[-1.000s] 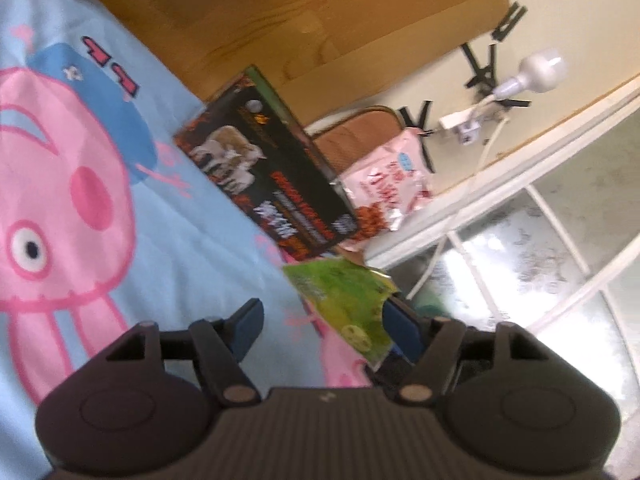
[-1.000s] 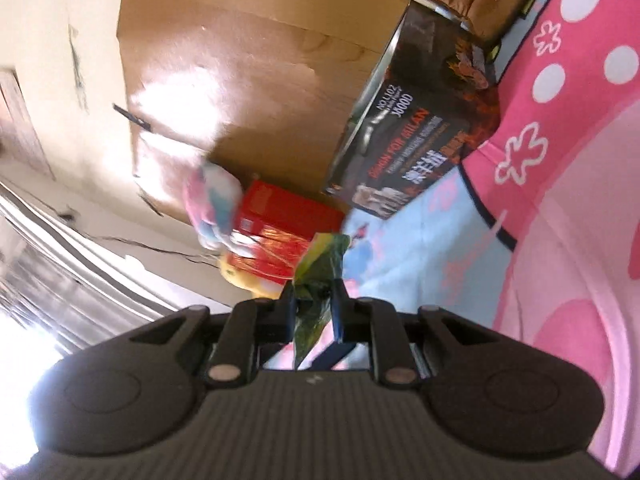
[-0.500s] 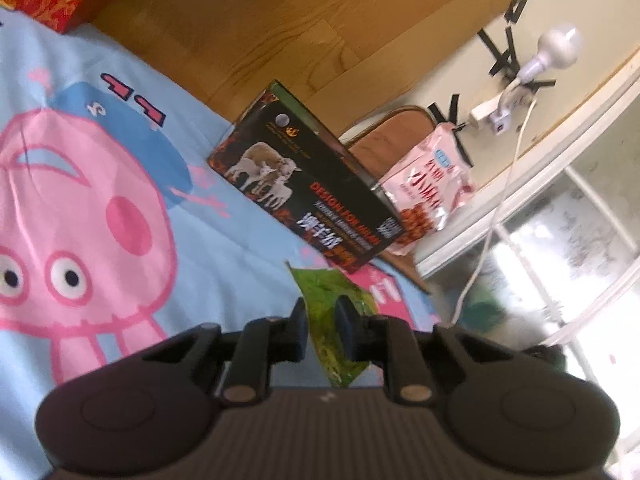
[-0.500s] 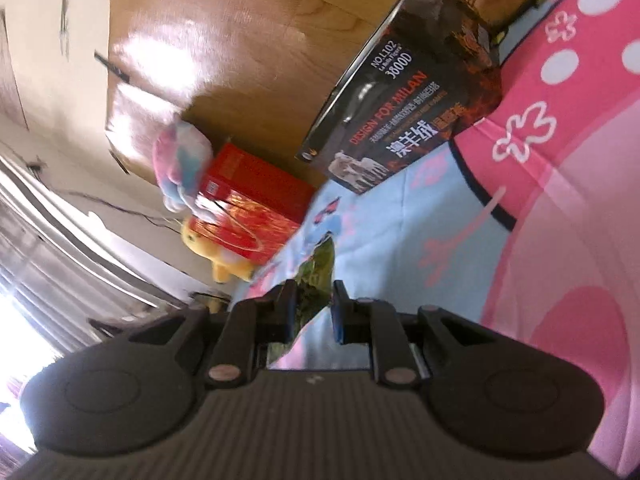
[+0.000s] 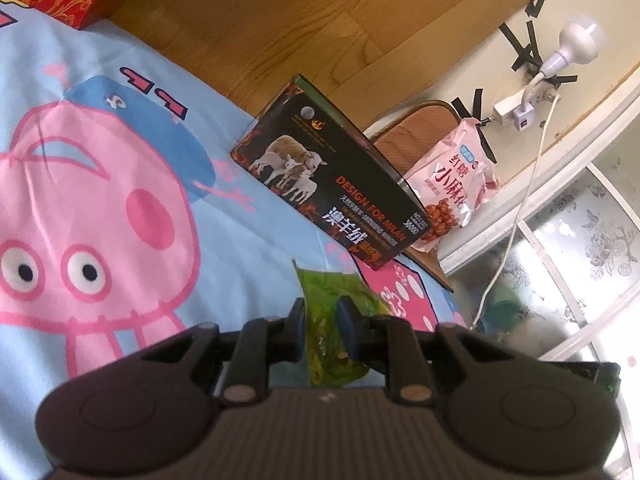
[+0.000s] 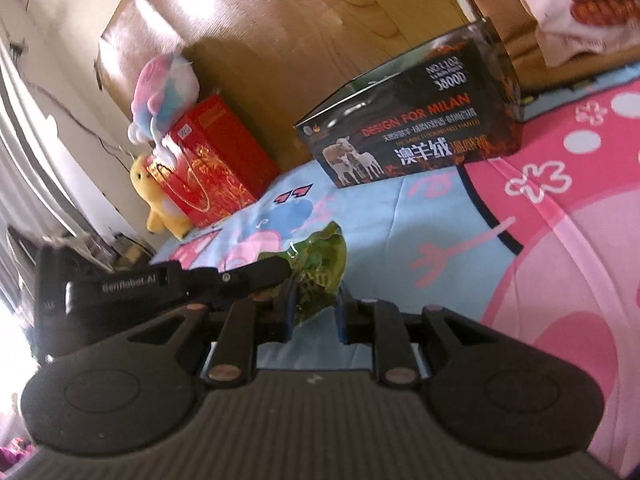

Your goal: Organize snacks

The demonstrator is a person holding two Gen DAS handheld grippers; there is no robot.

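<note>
Two sets of tongs meet on one crinkly green plastic snack packet [image 5: 325, 322] above the blue-and-pink cartoon bedsheet [image 5: 120, 200]. The left tongs [image 5: 321, 320], wide apart a second ago, now clamp it. The right tongs [image 6: 316, 312] are opening, the packet between them. Beyond stand one black printed carton [image 5: 332, 184] and one pink snack bag [image 5: 454, 184].

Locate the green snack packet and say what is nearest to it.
In both wrist views the green snack packet sits low and central, above the cartoon blanket, clamped in the left gripper; the right gripper is opening around it.
</note>
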